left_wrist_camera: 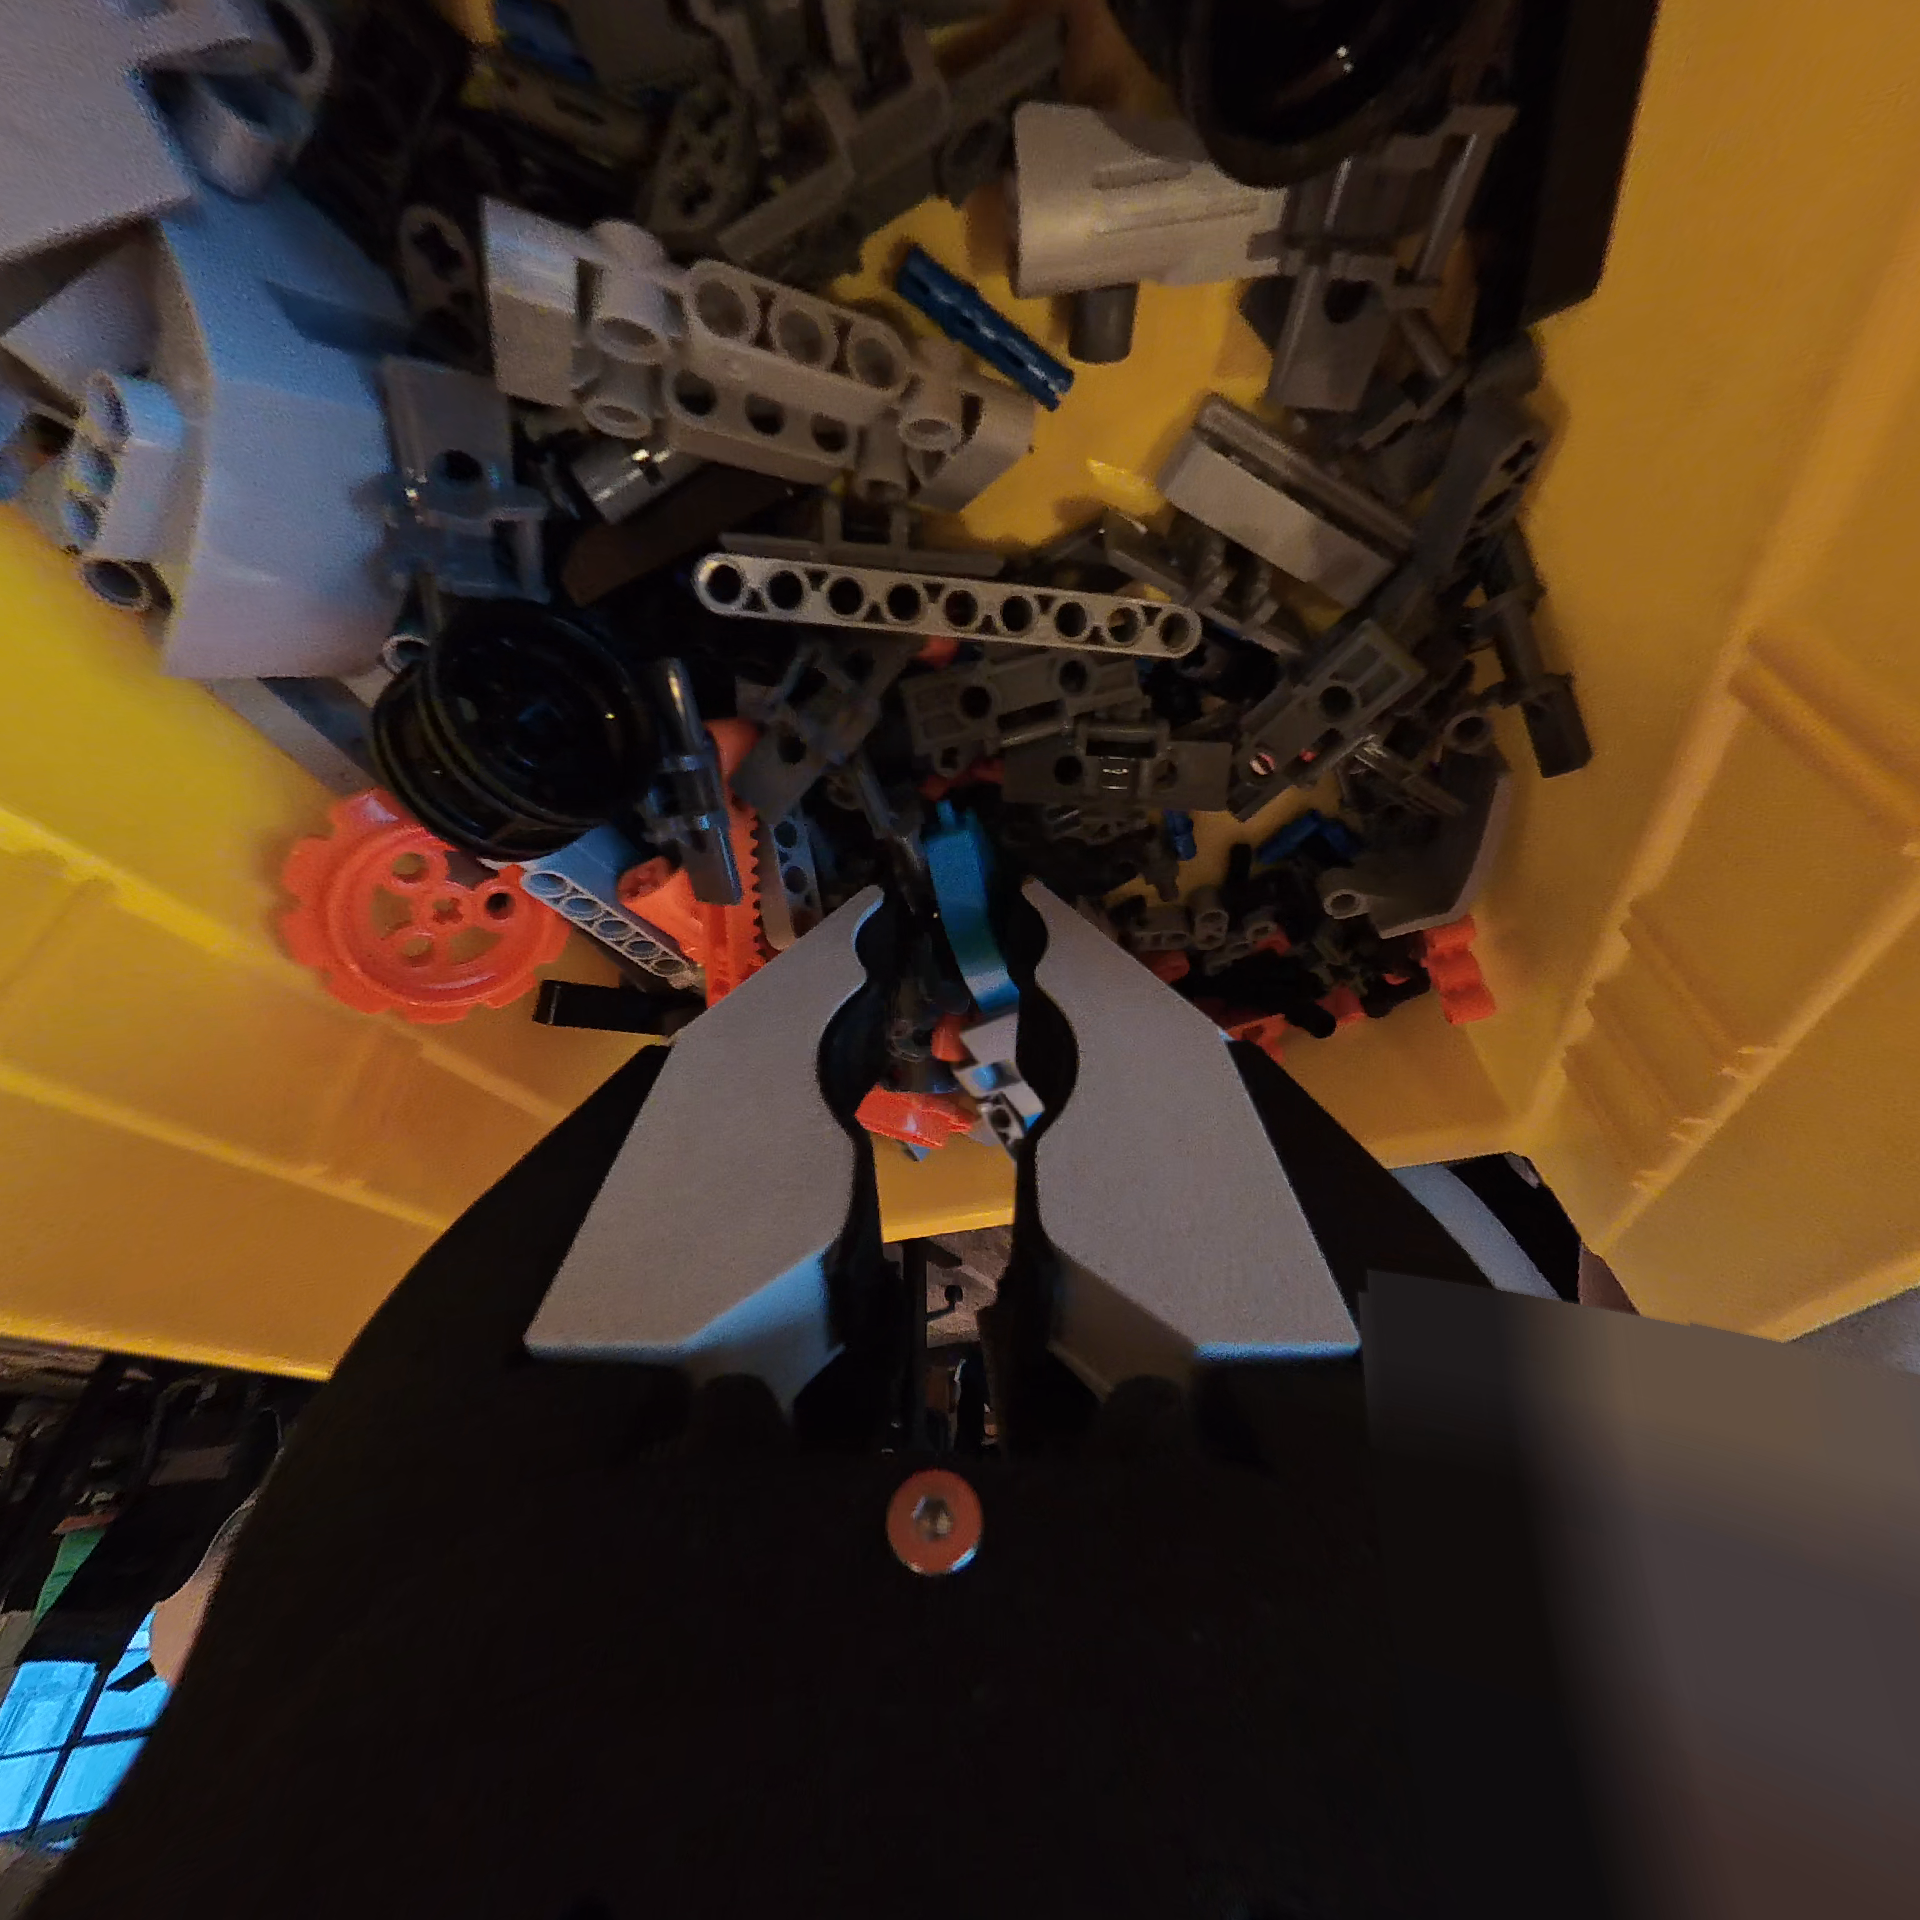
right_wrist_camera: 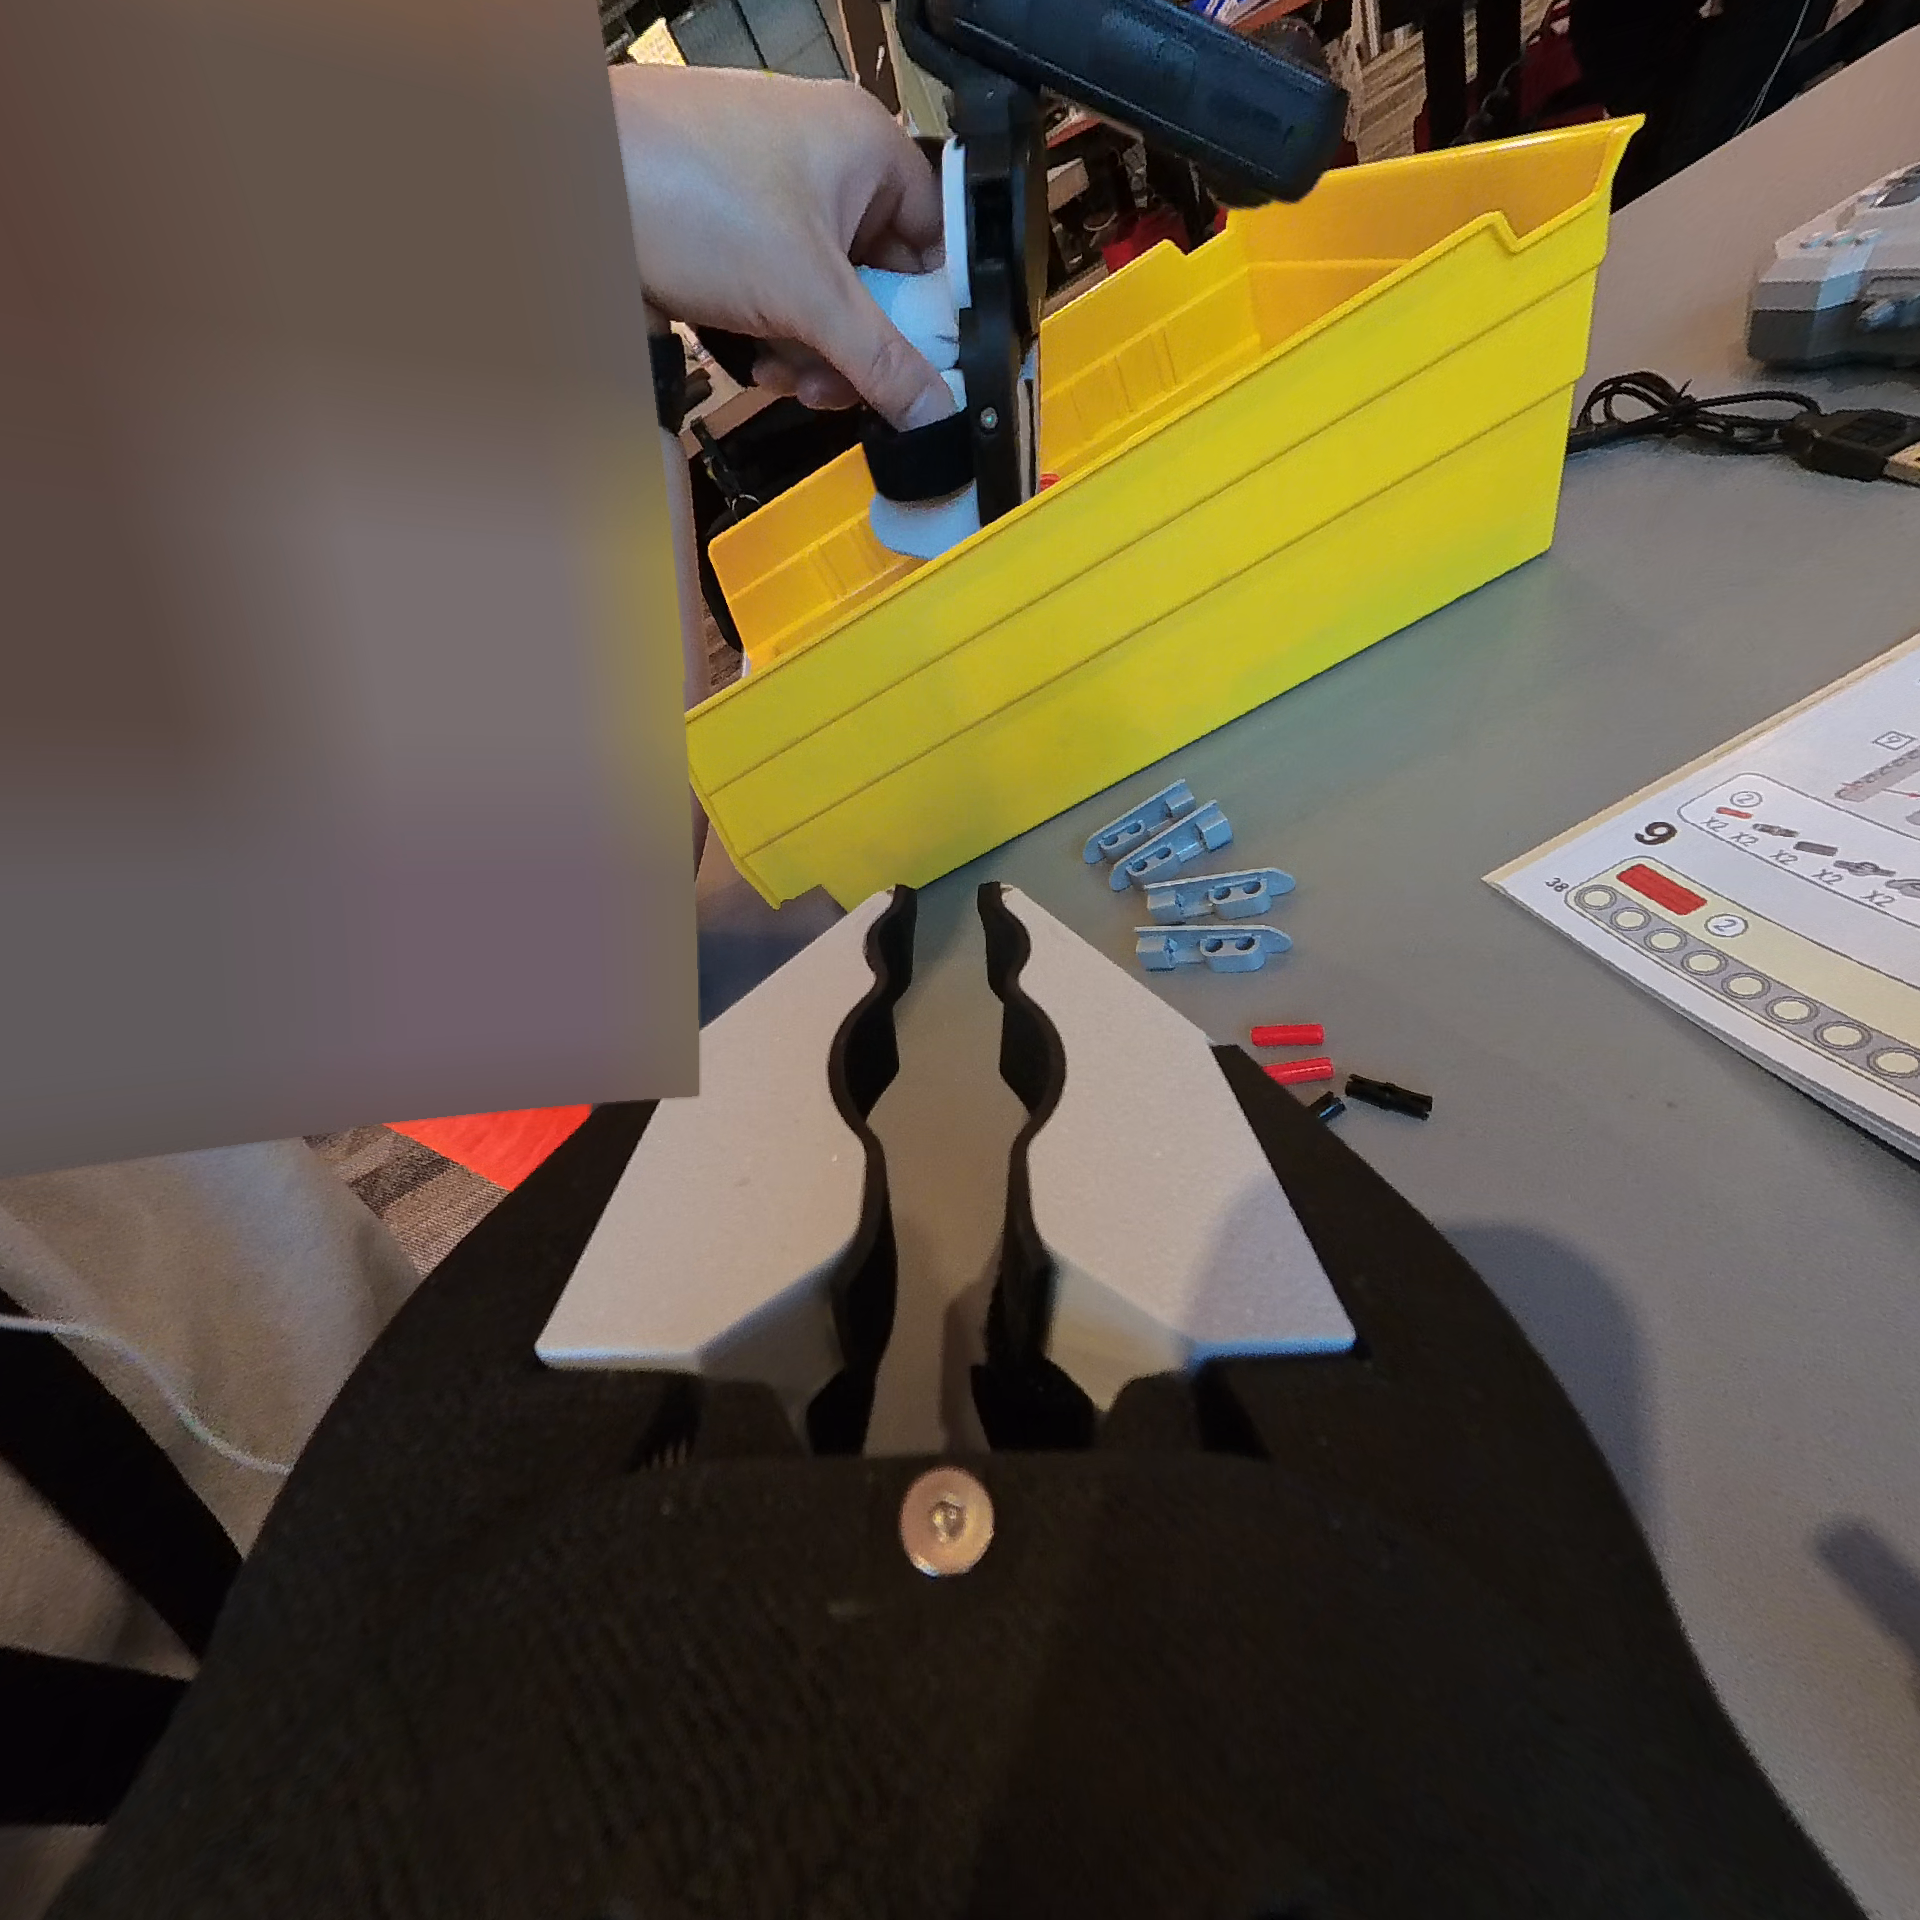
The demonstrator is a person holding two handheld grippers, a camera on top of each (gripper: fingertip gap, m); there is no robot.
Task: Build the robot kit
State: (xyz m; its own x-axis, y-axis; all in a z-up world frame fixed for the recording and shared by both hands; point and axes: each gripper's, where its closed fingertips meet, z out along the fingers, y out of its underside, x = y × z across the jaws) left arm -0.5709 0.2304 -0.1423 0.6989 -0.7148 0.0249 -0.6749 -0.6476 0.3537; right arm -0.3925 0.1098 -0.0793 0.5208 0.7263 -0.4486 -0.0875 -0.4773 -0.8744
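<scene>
My left gripper reaches down into a yellow bin onto a pile of grey, black and orange building parts. Its jaws have closed in on a small blue-grey piece at the tips. An orange gear wheel, a black wheel and a long grey holed beam lie nearby. In the right wrist view the left gripper, held by a hand, dips into the bin, its tips hidden. My right gripper hovers over the grey table by the bin's near wall, nearly shut with nothing between the jaws.
Several blue-grey pieces lie in a row on the table right of my right gripper. Two red pins and black pins lie nearer. An open instruction booklet is at the right, a grey device and black cable behind. About 25 centimetres separates my left fingertips from my right. To the black wheel: left tips about 7 centimetres, right tips about 30 centimetres.
</scene>
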